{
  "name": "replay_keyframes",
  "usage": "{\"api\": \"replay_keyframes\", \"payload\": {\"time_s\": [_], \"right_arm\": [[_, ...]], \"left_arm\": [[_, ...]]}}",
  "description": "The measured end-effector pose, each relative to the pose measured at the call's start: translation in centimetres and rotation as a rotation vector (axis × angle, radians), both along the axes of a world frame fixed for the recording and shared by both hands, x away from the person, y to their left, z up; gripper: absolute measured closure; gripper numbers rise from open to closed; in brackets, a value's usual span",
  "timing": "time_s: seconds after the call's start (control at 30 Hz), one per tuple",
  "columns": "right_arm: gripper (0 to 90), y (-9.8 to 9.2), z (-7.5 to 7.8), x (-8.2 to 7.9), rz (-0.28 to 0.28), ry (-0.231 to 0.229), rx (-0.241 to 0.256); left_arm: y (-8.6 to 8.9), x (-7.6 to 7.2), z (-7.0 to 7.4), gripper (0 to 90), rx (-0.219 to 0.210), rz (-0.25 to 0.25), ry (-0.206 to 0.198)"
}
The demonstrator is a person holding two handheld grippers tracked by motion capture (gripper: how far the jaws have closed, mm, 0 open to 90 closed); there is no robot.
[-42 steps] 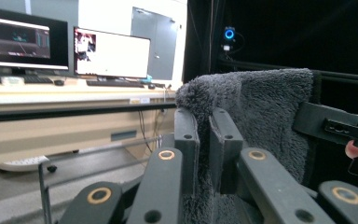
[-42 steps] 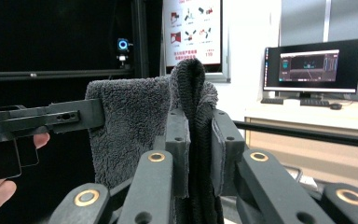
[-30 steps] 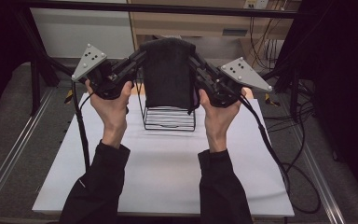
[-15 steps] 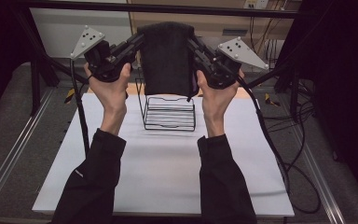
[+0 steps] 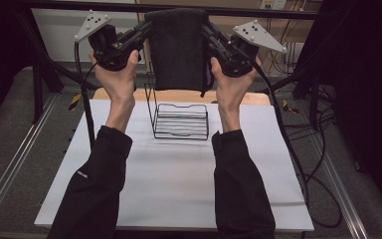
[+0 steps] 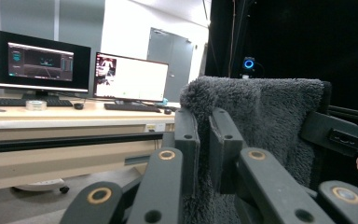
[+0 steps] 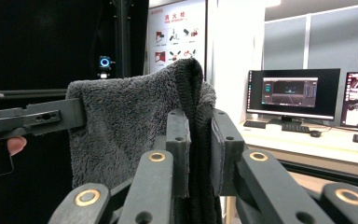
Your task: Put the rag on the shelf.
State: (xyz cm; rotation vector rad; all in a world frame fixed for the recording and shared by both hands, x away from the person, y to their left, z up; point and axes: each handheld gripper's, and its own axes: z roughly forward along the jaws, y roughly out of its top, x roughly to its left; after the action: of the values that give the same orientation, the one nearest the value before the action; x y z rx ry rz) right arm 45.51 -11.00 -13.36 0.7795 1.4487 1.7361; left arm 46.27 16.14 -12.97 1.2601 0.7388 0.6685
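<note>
A dark grey fluffy towel [image 5: 179,47] hangs folded between my two grippers, held high above the table. My left gripper [image 5: 148,27] is shut on the towel's upper left corner, and my right gripper [image 5: 206,27] is shut on its upper right corner. In the left gripper view the jaws pinch the towel [image 6: 261,121] at its edge [image 6: 204,140]. The right gripper view has the towel [image 7: 126,135] clamped between the jaws [image 7: 199,144], with the other gripper's jaw on its far corner. Below the towel stands a black wire rack [image 5: 180,121] on the white table [image 5: 179,189].
A wooden board [image 5: 179,95] lies behind the rack. Black cables [image 5: 298,164] trail off the table's right side. Metal frame rails run along both sides. A desk with monitors [image 6: 130,77] stands beyond the table.
Both grippers have lifted the towel higher and farther from the person, so its lower edge now hangs above the rack's back wires instead of covering the rack.
</note>
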Motion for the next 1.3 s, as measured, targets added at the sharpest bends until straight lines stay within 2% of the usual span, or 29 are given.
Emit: {"api": "replay_keyframes", "payload": {"time_s": [0.1,0.23,0.4,0.57,0.83,0.97,1.3], "right_arm": [[80.4,0.1,0.6,0.6,0.001,-0.003,0.001],[80.3,0.2,1.0,1.4,0.001,-0.008,-0.007],[80.3,0.3,1.0,2.4,-0.001,-0.006,-0.003],[80.2,0.3,0.9,3.4,-0.008,0.0,-0.013],[80.2,0.8,0.0,4.6,-0.017,0.021,-0.055],[80.2,0.8,-0.6,5.2,-0.016,0.042,-0.063],[80.1,0.6,-2.4,5.2,-0.018,0.073,-0.092]], "left_arm": [[0.2,0.4,0.5,82.7,-0.006,0.002,0.006],[0.1,0.9,1.1,82.7,0.048,0.031,-0.019],[0.1,1.8,1.2,82.6,0.046,0.038,-0.008],[-0.1,2.6,1.1,82.7,0.083,0.06,-0.006],[0.2,3.8,-0.2,82.6,0.117,0.083,0.014],[0.3,4.3,-1.0,82.7,0.116,0.079,0.02],[0.4,4.4,-2.7,82.7,0.146,0.054,0.038]]}}
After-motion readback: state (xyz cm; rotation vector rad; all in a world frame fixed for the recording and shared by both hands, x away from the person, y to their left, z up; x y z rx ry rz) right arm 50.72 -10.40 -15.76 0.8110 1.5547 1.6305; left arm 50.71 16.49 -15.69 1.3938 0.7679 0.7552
